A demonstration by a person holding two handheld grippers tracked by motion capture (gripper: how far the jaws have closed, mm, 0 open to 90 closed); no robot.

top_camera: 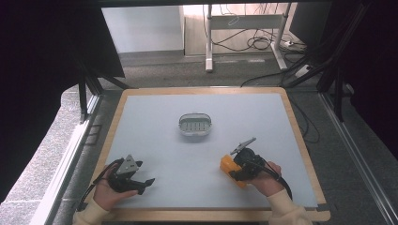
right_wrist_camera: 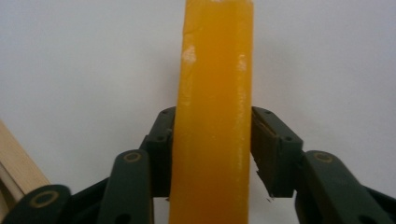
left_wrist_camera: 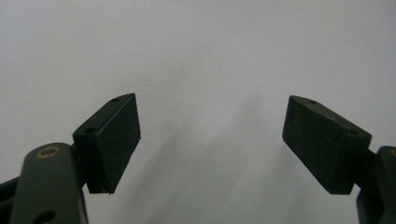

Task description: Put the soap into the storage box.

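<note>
An orange bar-shaped block (top_camera: 228, 165) is held near the table's front right; in the right gripper view the orange block (right_wrist_camera: 215, 93) stands upright between both pads. My right gripper (top_camera: 234, 171) is shut on it, and the right gripper (right_wrist_camera: 212, 149) pads press its two long sides. My left gripper (top_camera: 145, 185) rests in a hand at the front left, jaws wide apart. In its own view the left gripper (left_wrist_camera: 212, 140) has nothing but the pale table surface between its pads. A small grey oval dish (top_camera: 180, 124) with a slotted floor sits at the table's middle.
The pale grey table top (top_camera: 187, 159) has a wooden border (top_camera: 206, 215); a strip of that wood shows at the lower left of the right gripper view. Beyond the far edge are desk legs (top_camera: 209, 42) and loose cables (top_camera: 263, 44) on the floor.
</note>
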